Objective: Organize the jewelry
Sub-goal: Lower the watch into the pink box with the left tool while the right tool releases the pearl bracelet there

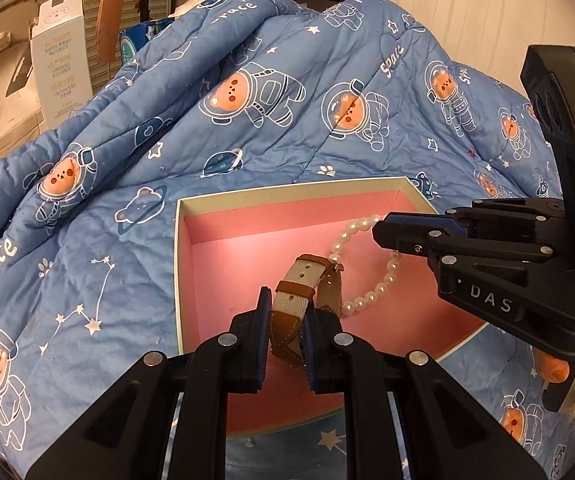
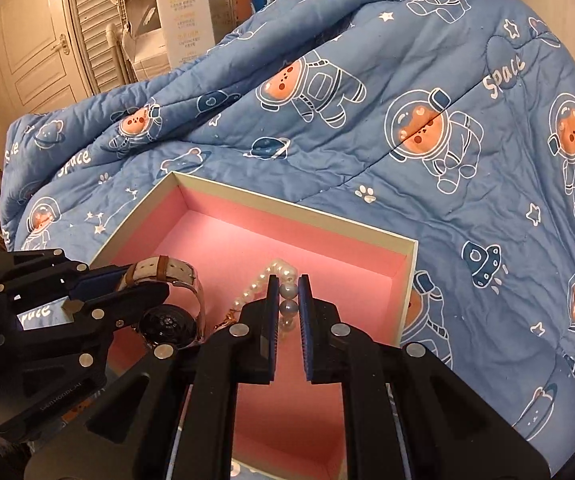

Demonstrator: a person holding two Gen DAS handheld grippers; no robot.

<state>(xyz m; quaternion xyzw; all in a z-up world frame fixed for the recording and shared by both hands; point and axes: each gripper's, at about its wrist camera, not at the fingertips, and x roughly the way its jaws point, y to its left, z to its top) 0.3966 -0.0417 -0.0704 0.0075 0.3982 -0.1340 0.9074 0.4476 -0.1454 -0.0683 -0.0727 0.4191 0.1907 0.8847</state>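
1. Left wrist view: the left tool (image 1: 285, 316) is closed to a narrow gap on the strap of the watch (image 1: 305, 280). The watch is held over the pink floor of the box (image 1: 247, 194), which rests on the blue quilt (image 1: 247, 92) of a bed.
2. Left wrist view: the strap's long axis runs forward, in line with the fingers; the loop rises beyond the tips. The right tool (image 1: 383, 226) enters from the right, and the pearl bracelet (image 1: 371, 292) hangs from its tips, just beside the watch.
3. Right wrist view: the right tool (image 2: 288, 292) is nearly closed, pinching beads of the pearl bracelet (image 2: 263, 280). The strand trails toward the left and down over the box (image 2: 405, 280) interior.
4. Right wrist view: the left tool (image 2: 143, 284) holds the watch (image 2: 169, 320), dial facing this camera, left of the pearls.
5. Judgement: both items hang over the box, so the release is straight down; each tool is nearest its own item, and the narrow gap between watch and pearls risks tangling
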